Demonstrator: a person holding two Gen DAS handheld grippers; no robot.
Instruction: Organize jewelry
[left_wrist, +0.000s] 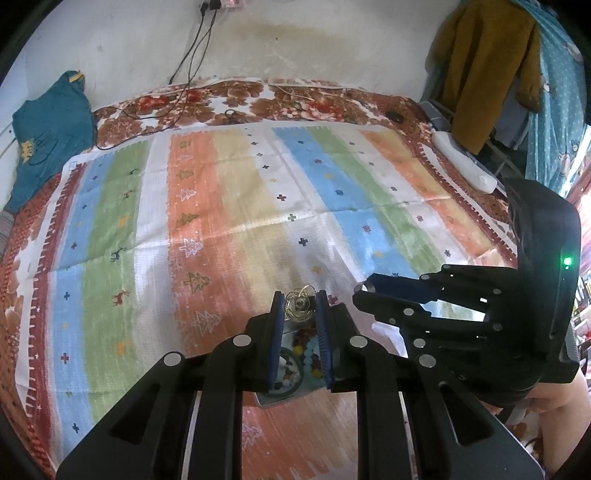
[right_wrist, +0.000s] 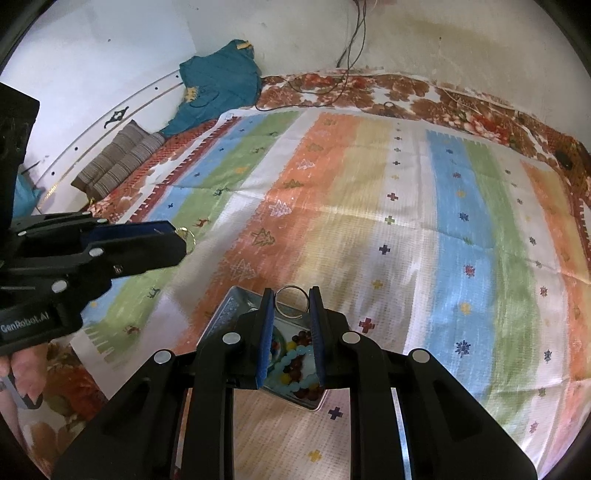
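Note:
My left gripper (left_wrist: 300, 302) is shut on a gold wire ball ornament (left_wrist: 300, 305) and holds it above a metal tray (left_wrist: 275, 398) of bead bracelets (left_wrist: 306, 350). My right gripper (right_wrist: 292, 301) is shut on a plain silver ring (right_wrist: 291, 302) and holds it over the same tray (right_wrist: 225, 310), where light-blue and dark red bead bracelets (right_wrist: 295, 363) lie. The right gripper also shows in the left wrist view (left_wrist: 365, 288), to the right of the left one. The left gripper shows in the right wrist view (right_wrist: 181, 230) at the left, with the gold ornament (right_wrist: 189, 236) at its tip.
A striped cloth (left_wrist: 240, 206) covers a floral bedspread (left_wrist: 258, 99). A teal garment (left_wrist: 48, 136) lies at the left, cables (left_wrist: 192, 74) hang on the back wall, a white object (left_wrist: 465, 162) and hanging clothes (left_wrist: 487, 66) are at the right. Striped cushions (right_wrist: 118, 158) lie at the far left.

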